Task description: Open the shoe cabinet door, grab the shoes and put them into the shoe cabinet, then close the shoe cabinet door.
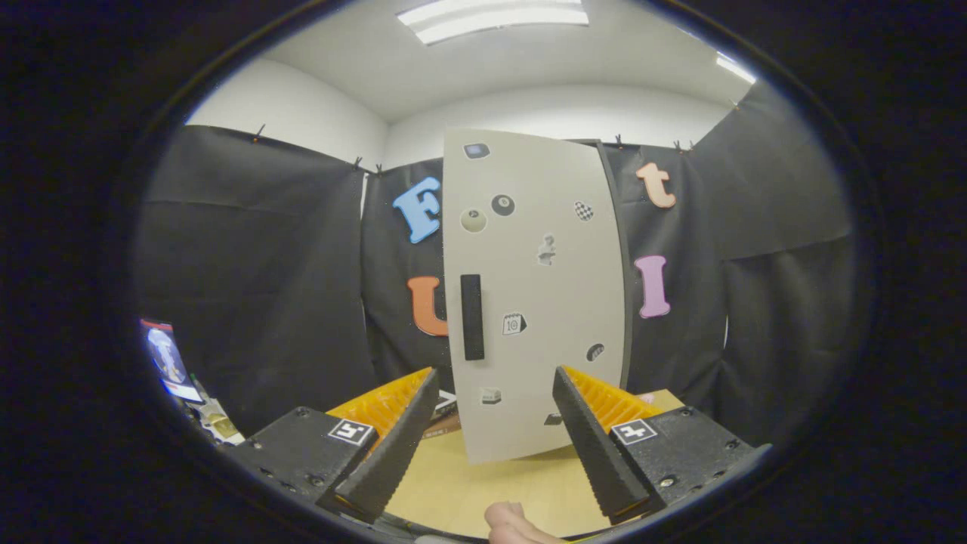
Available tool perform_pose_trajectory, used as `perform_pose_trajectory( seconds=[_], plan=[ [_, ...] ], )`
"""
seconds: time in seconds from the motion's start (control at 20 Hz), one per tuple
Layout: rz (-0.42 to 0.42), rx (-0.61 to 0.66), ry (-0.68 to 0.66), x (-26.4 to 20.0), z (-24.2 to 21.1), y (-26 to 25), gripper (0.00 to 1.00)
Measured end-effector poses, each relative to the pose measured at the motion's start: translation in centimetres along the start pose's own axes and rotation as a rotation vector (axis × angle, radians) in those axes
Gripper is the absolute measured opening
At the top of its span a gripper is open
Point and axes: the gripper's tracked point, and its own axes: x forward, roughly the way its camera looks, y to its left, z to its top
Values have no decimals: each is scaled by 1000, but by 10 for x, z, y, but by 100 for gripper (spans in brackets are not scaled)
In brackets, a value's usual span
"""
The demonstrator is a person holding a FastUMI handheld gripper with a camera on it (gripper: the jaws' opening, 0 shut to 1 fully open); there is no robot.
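Cabinet (544, 249): one, pale grey, at the centre of the frame, standing upright on the table (483, 483) just beyond the tongs. Long axis vertical, running from the table up toward the top centre of the frame. Its flat front face, the door (563, 302), is turned toward the camera and lies flush; a dark edge runs down its right side.

Handle (472, 317): one, a black bar, long axis vertical, set near the door's left edge at about mid-height, above the left finger.

Stickers (514, 323): about ten small ones scattered over the door, among them two round balls in its upper left part and one checkered patch to the upper right.

Tongs (491, 434): one pair, at the lower centre of the frame. Two dark ribbed fingers (393, 453) with orange backs, spread wide apart, nothing between them but bare table and the cabinet's lower edge; released, touching nothing. Each black finger block carries one square marker, two in all.

Table: one, light wood, lower centre of the frame, under the tongs.

Fingertip (510, 523): one, a person's, at the bottom centre below the tongs.

Clutter (177, 370): some printed items at the lower left of the frame, too blurred to identify.
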Motion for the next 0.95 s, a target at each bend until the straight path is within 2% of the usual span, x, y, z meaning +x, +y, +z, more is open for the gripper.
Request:
perform_pose_trajectory(
  seconds=[0.25,0.4,0.95],
  plan=[
    [-42,29,-56,-34,0,-7,99],
    [-43,3,-58,-45,-5,-5,99],
    [-49,-31,-2,-45,-41,-7,99]
  ],
)
